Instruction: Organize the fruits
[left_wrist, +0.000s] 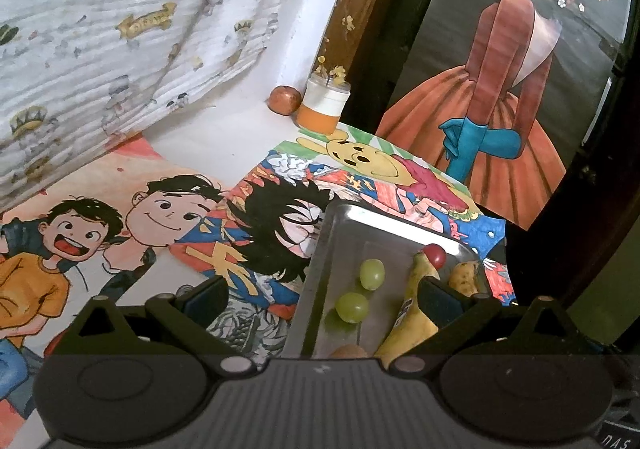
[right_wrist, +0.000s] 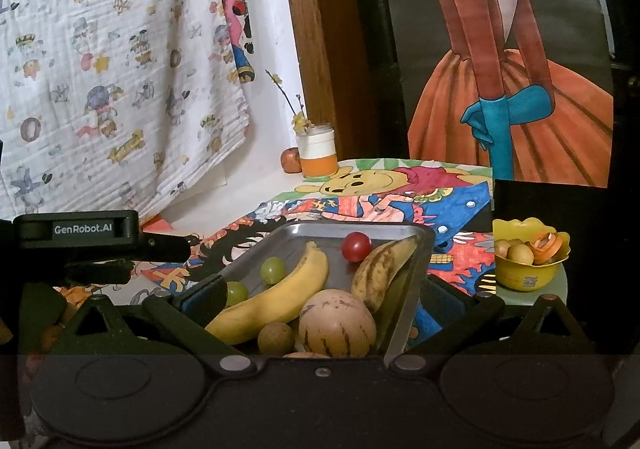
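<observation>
A steel tray (right_wrist: 404,313) (left_wrist: 316,281) on the table holds a banana (right_wrist: 276,293) (left_wrist: 412,309), two green grapes (right_wrist: 273,270) (left_wrist: 372,274), a red cherry tomato (right_wrist: 356,246) (left_wrist: 435,255), two striped pepino melons (right_wrist: 338,327), and a small brown round fruit (right_wrist: 276,338). My right gripper (right_wrist: 320,301) is open, its fingers straddling the near end of the tray over the fruit. My left gripper (left_wrist: 320,293) is open and empty above the tray's left edge; it also shows in the right wrist view (right_wrist: 80,249), at the left.
A yellow bowl (right_wrist: 528,273) with small fruits stands to the right of the tray. An orange-and-white jar (right_wrist: 318,155) and an apple (right_wrist: 291,160) stand by the wall. Coloured drawings (left_wrist: 120,217) cover the table. A patterned cloth (right_wrist: 120,69) hangs at the left.
</observation>
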`<action>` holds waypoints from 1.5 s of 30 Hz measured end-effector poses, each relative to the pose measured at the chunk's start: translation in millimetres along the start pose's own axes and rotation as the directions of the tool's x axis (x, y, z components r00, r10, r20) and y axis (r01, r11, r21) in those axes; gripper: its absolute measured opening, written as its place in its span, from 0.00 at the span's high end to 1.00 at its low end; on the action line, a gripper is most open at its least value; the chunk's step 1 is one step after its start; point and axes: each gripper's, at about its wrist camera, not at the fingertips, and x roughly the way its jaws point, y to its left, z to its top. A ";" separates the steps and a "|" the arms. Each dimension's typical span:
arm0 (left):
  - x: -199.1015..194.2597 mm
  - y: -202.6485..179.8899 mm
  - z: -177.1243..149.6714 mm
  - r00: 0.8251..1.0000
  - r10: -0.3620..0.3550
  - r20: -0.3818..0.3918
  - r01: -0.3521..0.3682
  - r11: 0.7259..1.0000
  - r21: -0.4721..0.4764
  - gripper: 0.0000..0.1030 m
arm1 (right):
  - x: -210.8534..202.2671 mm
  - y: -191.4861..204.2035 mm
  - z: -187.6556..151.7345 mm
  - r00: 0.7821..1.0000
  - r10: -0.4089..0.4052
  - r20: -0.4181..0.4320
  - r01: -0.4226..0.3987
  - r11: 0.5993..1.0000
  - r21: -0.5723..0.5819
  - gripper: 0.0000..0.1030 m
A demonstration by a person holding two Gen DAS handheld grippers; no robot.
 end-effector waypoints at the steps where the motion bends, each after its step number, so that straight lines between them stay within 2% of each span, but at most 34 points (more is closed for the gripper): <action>1: -1.3 0.0 -0.3 1.000 0.000 0.002 0.000 1.000 0.001 0.00 | -1.1 0.4 0.2 1.000 0.000 0.002 0.000 1.000 0.000 0.01; 13: -19.5 2.1 -5.5 0.999 0.014 0.036 -0.014 1.000 0.011 0.00 | -15.8 6.1 -0.2 1.000 -0.017 0.023 0.017 1.000 0.009 0.01; 24: -42.1 3.2 -17.8 0.992 0.046 0.114 -0.052 0.997 0.051 0.00 | -31.9 14.5 -4.3 0.994 -0.113 0.008 0.112 0.993 0.035 0.01; 32: -60.8 6.8 -27.0 0.986 0.044 0.158 -0.060 0.993 0.099 0.00 | -44.4 25.7 -9.6 0.991 -0.134 -0.002 0.134 0.990 0.049 0.01; 38: -74.4 12.9 -36.2 0.983 0.036 0.180 -0.056 0.993 0.107 0.00 | -58.8 38.5 -13.3 0.987 -0.161 0.024 0.159 0.986 0.053 0.01; 45: -92.7 22.2 -44.5 0.982 0.005 0.188 -0.027 0.993 0.116 0.00 | -81.1 52.8 -19.2 0.971 -0.223 0.082 0.217 0.973 0.078 0.01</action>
